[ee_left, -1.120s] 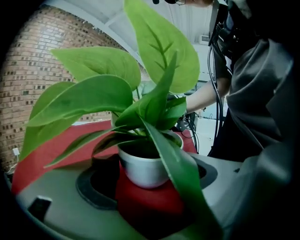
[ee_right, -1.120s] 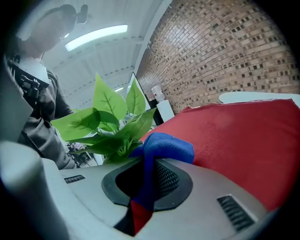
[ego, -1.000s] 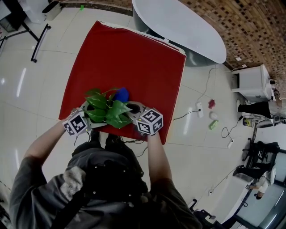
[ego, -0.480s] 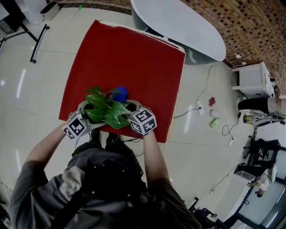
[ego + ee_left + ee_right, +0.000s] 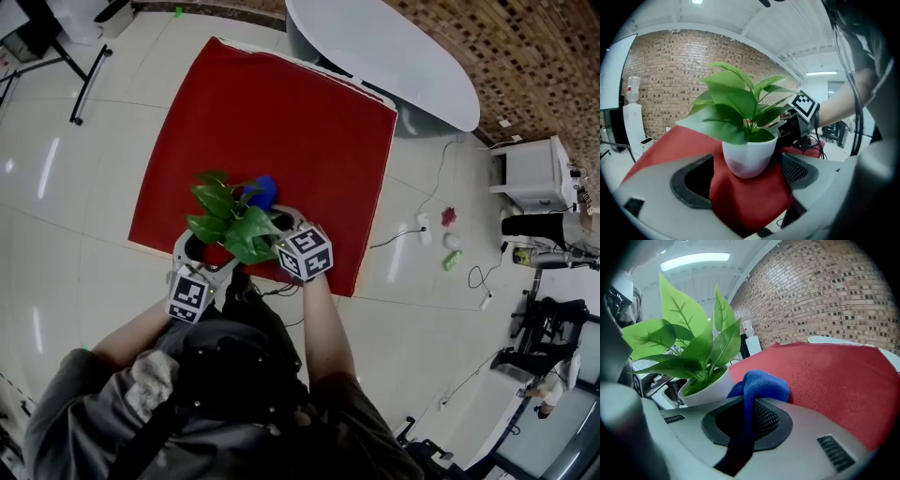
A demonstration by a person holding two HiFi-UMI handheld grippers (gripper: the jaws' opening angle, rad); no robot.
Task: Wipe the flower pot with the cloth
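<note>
A white flower pot point(image 5: 749, 157) with a green leafy plant point(image 5: 230, 220) stands near the front edge of the red-covered table point(image 5: 281, 112). My left gripper point(image 5: 747, 180) is open, and the pot stands just beyond the gap between its jaws. In the head view the left gripper point(image 5: 197, 255) sits on the near side of the plant. My right gripper point(image 5: 747, 416) is shut on a blue cloth point(image 5: 761, 385), which bunches against the side of the pot point(image 5: 710, 390). The blue cloth point(image 5: 263, 190) shows at the plant's far right, ahead of the right gripper point(image 5: 274, 220). Leaves hide the pot in the head view.
A white oval table point(image 5: 384, 56) stands beyond the red one. On the tiled floor to the right are a white cabinet point(image 5: 530, 173), cables and small objects point(image 5: 448, 239). A black stand leg point(image 5: 86, 80) lies at the upper left.
My left gripper has swung from the plant's left side round to its near side, closer to the person. The right gripper with the cloth has stayed against the pot.
</note>
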